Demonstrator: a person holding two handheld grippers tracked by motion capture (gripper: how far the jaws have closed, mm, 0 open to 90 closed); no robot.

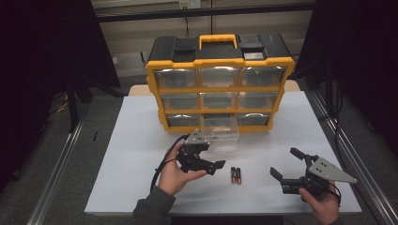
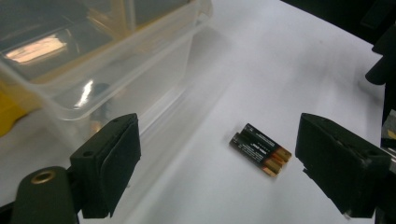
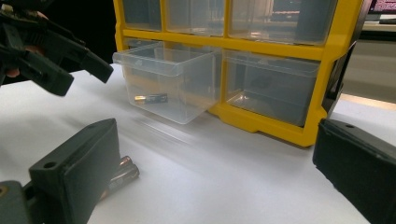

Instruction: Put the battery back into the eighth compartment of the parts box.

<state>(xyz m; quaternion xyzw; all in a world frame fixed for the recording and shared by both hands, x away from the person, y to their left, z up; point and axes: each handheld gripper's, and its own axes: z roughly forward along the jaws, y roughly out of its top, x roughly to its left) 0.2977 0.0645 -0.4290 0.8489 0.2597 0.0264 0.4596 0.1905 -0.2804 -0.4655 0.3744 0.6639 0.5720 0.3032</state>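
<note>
Nine clear drawers in three rows of three fill one yellow-and-black organiser cabinet (image 1: 219, 84), which stands upright at the far middle of the white table (image 1: 131, 140) with a yellow carry handle on its black top. Item: bottom-row middle drawer (image 1: 220, 129), pulled well forward of the cabinet front, open at the top; in the right gripper view it holds one battery in the drawer (image 3: 151, 98), lying flat on the drawer floor near its front wall. Item: remaining eight drawers, pushed in flush; their contents cannot be made out through the dim plastic. Item: two loose batteries (image 1: 235, 175), black with copper-coloured ends, lying side by side and touching on the bare table, in front of the open drawer and apart from it, between the two grippers. Item: left gripper (image 1: 217, 165), held in the person's left hand (image 1: 173, 176) just left of the loose pair and in front of the open drawer, jaws standing wide apart with nothing between the pads; its own view looks down on the pair, which lies on the table beyond the jaw tips, nearer the right-hand jaw. Item: right gripper (image 1: 287, 163), held in the right hand (image 1: 324, 204) at the near right of the table, well apart from the batteries, jaws likewise wide apart and empty, pointed toward the cabinet.
</note>
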